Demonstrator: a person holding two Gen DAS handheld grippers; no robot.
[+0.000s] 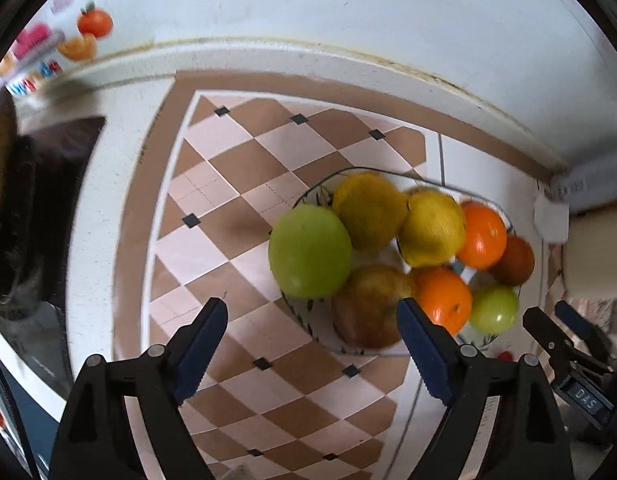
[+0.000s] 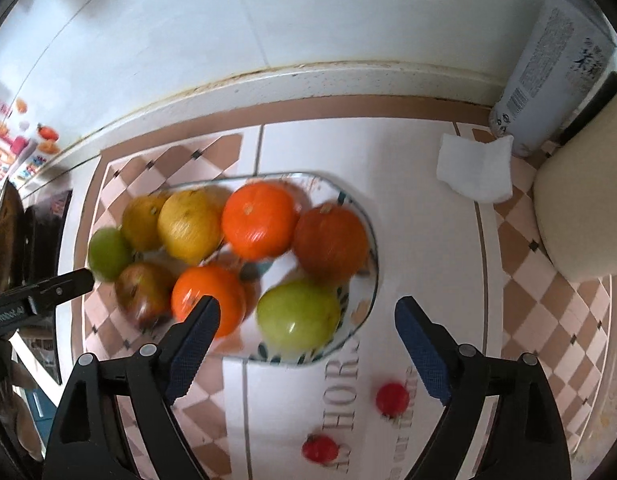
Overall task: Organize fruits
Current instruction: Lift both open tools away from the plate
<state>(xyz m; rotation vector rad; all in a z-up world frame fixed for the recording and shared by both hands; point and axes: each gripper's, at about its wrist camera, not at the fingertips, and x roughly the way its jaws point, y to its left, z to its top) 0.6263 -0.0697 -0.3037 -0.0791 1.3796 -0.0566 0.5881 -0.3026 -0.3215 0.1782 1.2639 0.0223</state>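
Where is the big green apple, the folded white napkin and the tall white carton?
Big green apple (image 1: 310, 251), left wrist view, middle of its skin.
Folded white napkin (image 2: 474, 168), right wrist view, middle of the top fold.
Tall white carton (image 2: 548, 76), right wrist view, printed side.

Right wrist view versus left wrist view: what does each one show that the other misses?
Only the right wrist view shows the folded white napkin, the printed carton by the wall and two red cherry prints on the tablecloth. Only the left wrist view shows the dark object at the counter's left end clearly. Both share the plate of fruit, the checkered tablecloth and open, empty fingers.
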